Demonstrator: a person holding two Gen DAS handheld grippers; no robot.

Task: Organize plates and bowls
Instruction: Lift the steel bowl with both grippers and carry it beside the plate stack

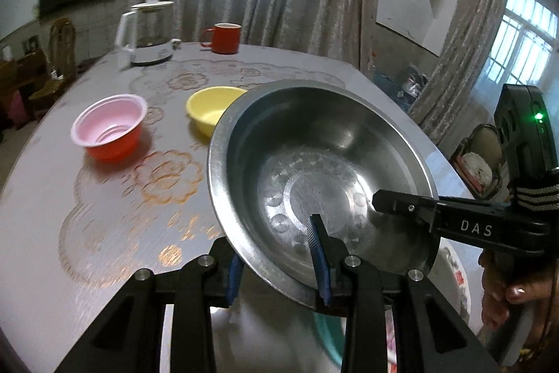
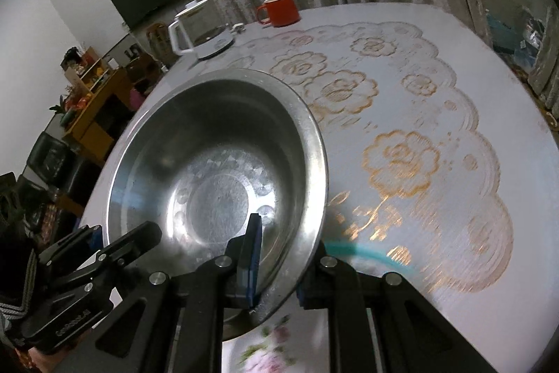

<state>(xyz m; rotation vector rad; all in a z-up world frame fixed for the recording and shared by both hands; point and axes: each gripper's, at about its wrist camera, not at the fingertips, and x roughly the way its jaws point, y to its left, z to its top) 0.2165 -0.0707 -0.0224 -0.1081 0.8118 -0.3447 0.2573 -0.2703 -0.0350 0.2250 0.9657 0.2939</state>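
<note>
Steel bowl (image 1: 314, 177) aloft, rim pinched by left tongs (image 1: 279, 271) and right tongs (image 2: 276, 271); uneven lift could tip it onto flowered plate (image 2: 265, 352) beneath.

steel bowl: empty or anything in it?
Empty. The large round stainless-steel bowl shows a bare shiny bottom in both wrist views; only a claw finger reaches over the rim on each side.

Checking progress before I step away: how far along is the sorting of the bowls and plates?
Nothing looks stacked yet. In hand: both grippers, left and right, are clamped on the steel bowl's rim, carrying it above the table. Left: the pink bowl and yellow bowl sit separately.
</note>
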